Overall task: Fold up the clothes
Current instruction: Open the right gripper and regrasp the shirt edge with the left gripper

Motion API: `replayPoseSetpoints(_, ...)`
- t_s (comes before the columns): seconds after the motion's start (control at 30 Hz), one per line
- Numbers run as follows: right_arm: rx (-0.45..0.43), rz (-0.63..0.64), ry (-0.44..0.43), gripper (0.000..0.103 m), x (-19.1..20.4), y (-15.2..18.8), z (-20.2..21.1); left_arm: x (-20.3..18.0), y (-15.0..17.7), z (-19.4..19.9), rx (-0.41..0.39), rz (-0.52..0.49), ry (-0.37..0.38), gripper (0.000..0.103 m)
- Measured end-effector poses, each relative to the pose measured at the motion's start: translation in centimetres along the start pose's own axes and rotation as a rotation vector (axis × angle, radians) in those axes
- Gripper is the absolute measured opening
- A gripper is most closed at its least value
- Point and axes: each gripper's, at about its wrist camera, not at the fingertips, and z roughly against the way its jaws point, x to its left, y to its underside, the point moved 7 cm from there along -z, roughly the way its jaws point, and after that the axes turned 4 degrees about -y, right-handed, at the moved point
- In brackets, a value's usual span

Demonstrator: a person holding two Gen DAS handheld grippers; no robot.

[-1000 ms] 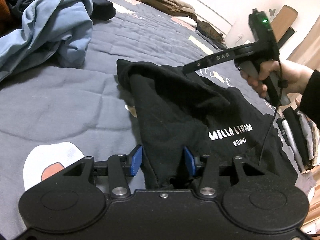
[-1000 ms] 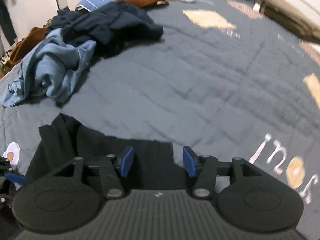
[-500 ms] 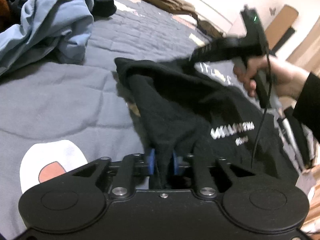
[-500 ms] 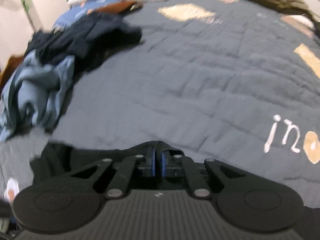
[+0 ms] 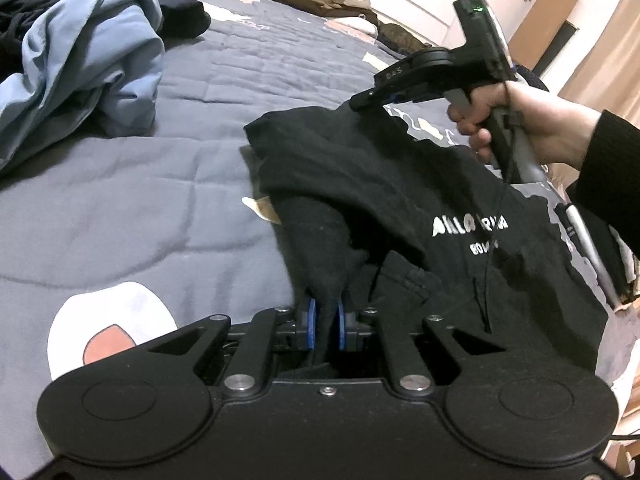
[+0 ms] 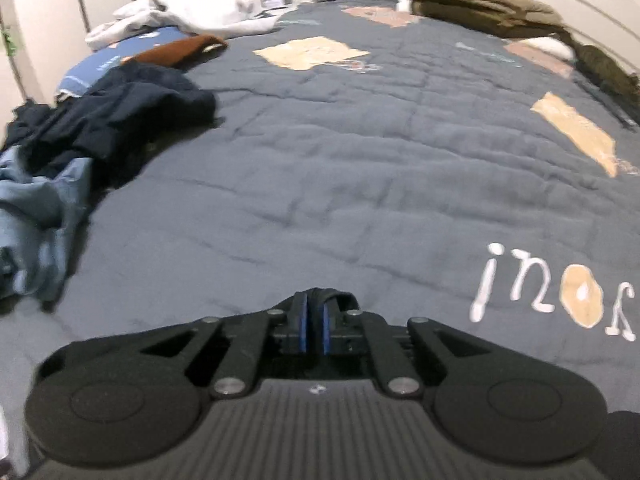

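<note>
Black printed sweatshirt [image 5: 420, 200] lying bunched on grey quilted bedspread [image 5: 140, 200], one fold pinched in closing left gripper [image 5: 324, 322], another edge clamped in fully closed right gripper [image 6: 314, 322]; blue garment [image 5: 88, 64] heaped well apart.

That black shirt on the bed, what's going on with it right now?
A person is working on the black shirt with a handheld gripper in each hand. The left gripper is closing, a bunched edge of the fabric pinched between its pads. The right gripper is shut on another edge farther along. The shirt lies crumpled, not yet folded, on the grey quilt; other unfolded clothes are piled nearby.
</note>
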Motion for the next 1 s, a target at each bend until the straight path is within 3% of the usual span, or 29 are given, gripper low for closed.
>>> replayPoseSetpoints(0.1,0.002,0.077,0.008,0.011,1.3,-0.7,1.7,-0.1,-0.1,0.0,0.001,0.003,-0.005,0.011)
replayPoseSetpoints(0.17,0.001,0.203,-0.008,0.012,3.8,-0.9,3.6,-0.1,-0.2,0.0,0.001,0.006,-0.009,0.012)
replayPoseSetpoints(0.2,0.000,0.267,-0.015,0.016,5.0,-0.9,4.5,-0.2,-0.2,0.0,-0.001,0.005,-0.009,0.012)
replayPoseSetpoints(0.3,0.001,0.499,-0.008,0.047,9.3,0.0,6.8,-0.2,-0.3,0.3,-0.008,0.003,-0.017,0.015)
replayPoseSetpoints(0.37,0.007,0.635,0.020,0.049,11.4,1.3,7.6,0.0,-0.4,0.5,-0.015,0.004,-0.032,0.023)
replayPoseSetpoints(0.43,0.014,0.668,0.084,0.049,11.3,1.5,7.9,0.3,-0.5,0.8,-0.023,0.009,-0.045,0.026)
replayPoseSetpoints(0.57,0.009,0.530,0.239,0.050,7.3,-0.1,7.8,0.4,-0.6,0.7,-0.020,0.012,-0.048,0.026)
replayPoseSetpoints(0.67,-0.005,0.507,0.319,0.050,5.3,-0.6,8.0,0.6,-0.7,0.8,-0.023,0.017,-0.045,0.026)
replayPoseSetpoints(0.73,-0.044,0.507,0.271,0.050,6.0,-0.5,8.7,0.6,-0.8,0.9,-0.026,0.020,-0.043,0.026)
replayPoseSetpoints(0.77,-0.066,0.533,0.203,0.050,7.5,-0.1,9.2,0.6,-0.8,1.0,-0.027,0.020,-0.043,0.026)
replayPoseSetpoints(0.87,-0.072,0.674,0.053,0.050,12.6,2.1,10.4,0.6,-0.7,1.0,-0.025,0.017,-0.042,0.026)
replayPoseSetpoints(1.0,-0.036,0.887,-0.056,0.050,18.4,5.5,9.8,0.6,-0.6,0.8,-0.021,0.015,-0.044,0.026)
